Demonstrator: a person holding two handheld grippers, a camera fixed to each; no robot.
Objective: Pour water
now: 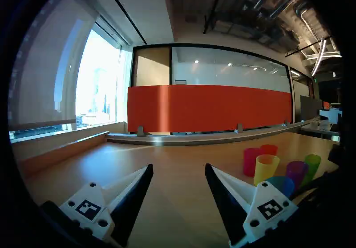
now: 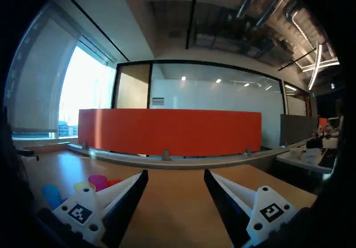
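Left gripper [image 1: 179,167] and right gripper [image 2: 175,171], both spread open and empty above the pale wooden desk [image 1: 133,159], flank a cluster of translucent coloured plastic cups [image 1: 276,166] standing upright between them, apparently staged within reach for pouring.

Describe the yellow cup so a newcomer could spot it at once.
Start at the long orange screen behind the wooden table. Toward the right of the left gripper view, a cluster of coloured cups stands on that table. The yellow cup sits between a red cup and a purple cup, the only yellow one.
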